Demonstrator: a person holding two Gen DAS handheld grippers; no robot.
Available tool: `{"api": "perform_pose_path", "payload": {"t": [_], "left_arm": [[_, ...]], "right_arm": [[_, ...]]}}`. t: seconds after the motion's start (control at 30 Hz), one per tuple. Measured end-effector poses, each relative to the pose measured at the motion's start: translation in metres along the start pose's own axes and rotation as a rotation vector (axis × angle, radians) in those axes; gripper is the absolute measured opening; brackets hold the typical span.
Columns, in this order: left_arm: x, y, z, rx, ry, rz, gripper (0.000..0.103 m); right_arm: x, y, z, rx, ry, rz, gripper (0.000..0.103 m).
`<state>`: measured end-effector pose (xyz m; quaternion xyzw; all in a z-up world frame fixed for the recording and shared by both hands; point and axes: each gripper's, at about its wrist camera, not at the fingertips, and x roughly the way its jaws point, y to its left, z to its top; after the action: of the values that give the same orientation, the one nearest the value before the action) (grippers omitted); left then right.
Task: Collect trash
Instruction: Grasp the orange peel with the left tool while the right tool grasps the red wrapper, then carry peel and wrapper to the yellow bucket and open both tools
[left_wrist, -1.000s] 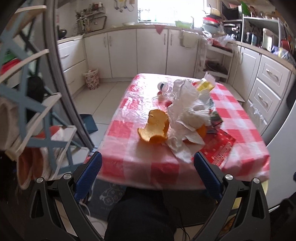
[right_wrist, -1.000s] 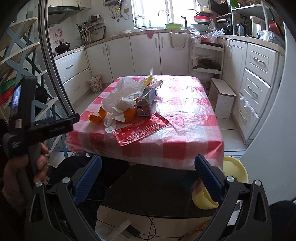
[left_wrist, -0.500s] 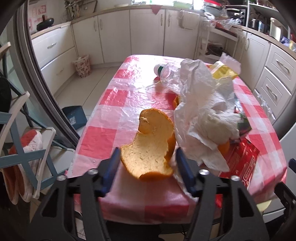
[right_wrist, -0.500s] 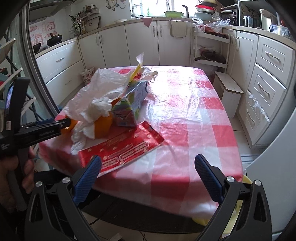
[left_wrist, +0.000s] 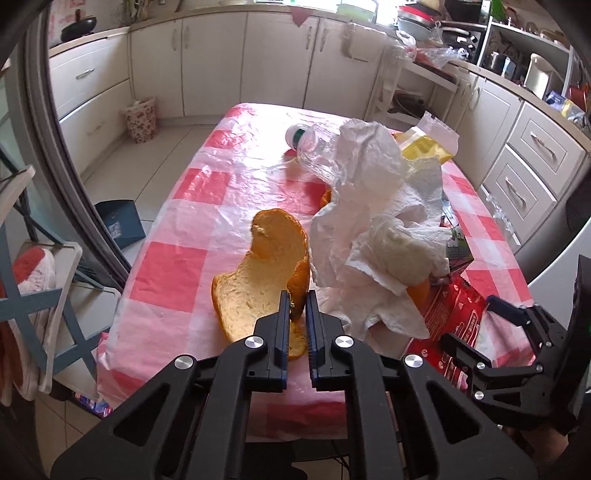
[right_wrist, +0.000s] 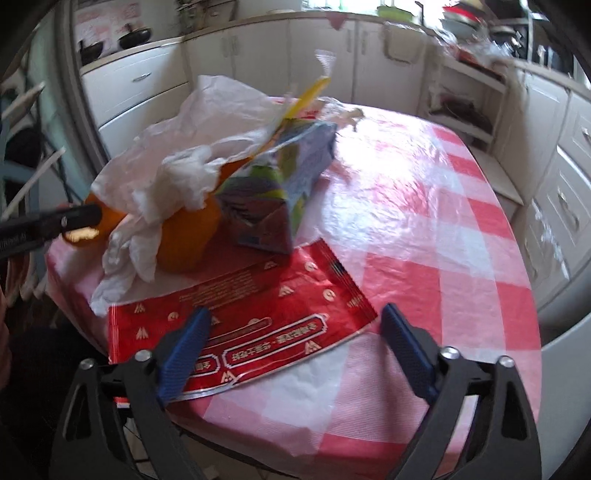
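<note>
— We're in a kitchen with white cabinets (left_wrist: 218, 66) along the far wall, and in front of us stands a table under a red-and-white checked cloth (left_wrist: 173, 273). What have we got on it?

— Trash, heaped on the right half in the left wrist view. A big curl of orange peel (left_wrist: 266, 273) lies at the near edge, touching a crumpled white paper towel (left_wrist: 373, 236) just to its right. Behind that we see a clear plastic bottle (left_wrist: 314, 151) on its side, with a yellow wrapper (left_wrist: 424, 151) at the far right.

— And our left gripper (left_wrist: 295, 306)?

— Its blue-padded jaws are pinched together on the near rim of the orange peel, which rests on the cloth.

— What about the right gripper (right_wrist: 295, 332)?

— Jaws wide apart, holding nothing. From its own view it hovers over the near end of a flat red foil wrapper (right_wrist: 258, 321), which lies on the cloth at the near edge of the table. Just beyond it we see a squashed drink carton (right_wrist: 284, 192) lying against another piece of orange peel (right_wrist: 188, 240) that is half under the paper towel.

— Anything on the floor?

— A small patterned bin (left_wrist: 142, 118) stands by the far left cabinets.
</note>
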<state>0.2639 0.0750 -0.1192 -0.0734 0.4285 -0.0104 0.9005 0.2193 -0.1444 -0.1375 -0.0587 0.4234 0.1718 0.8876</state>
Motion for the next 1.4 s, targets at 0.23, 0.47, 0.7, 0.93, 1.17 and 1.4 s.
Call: {"api": "perform_pose_path", "payload": {"t": [0.23,0.47,0.7,0.93,1.17,1.4], "left_arm": [[-0.012,0.012,-0.007,-0.047,-0.016,0.002,0.007],[-0.026,0.02,-0.01,-0.073,-0.043,-0.009,0.005],[-0.054,0.024,-0.011,-0.102,-0.089,-0.042,0.004],[-0.093,-0.022,-0.021,-0.029,-0.12,-0.182,0.004],[-0.119,-0.12,-0.035,0.12,-0.092,-0.389,0.004],[-0.126,-0.23,-0.052,0.247,-0.032,-0.581,0.004]], "right_arm": [[-0.006,-0.023,0.003,0.081,0.005,0.028,0.011],[-0.021,-0.037,0.003,0.132,-0.024,0.069,0.008],[-0.05,-0.061,0.001,0.19,-0.068,0.074,0.006],[-0.125,-0.101,-0.024,0.218,-0.147,-0.068,0.006],[-0.173,-0.149,-0.067,0.214,-0.126,-0.324,0.006],[-0.152,-0.199,-0.108,0.272,0.026,-0.4,0.006]]}}
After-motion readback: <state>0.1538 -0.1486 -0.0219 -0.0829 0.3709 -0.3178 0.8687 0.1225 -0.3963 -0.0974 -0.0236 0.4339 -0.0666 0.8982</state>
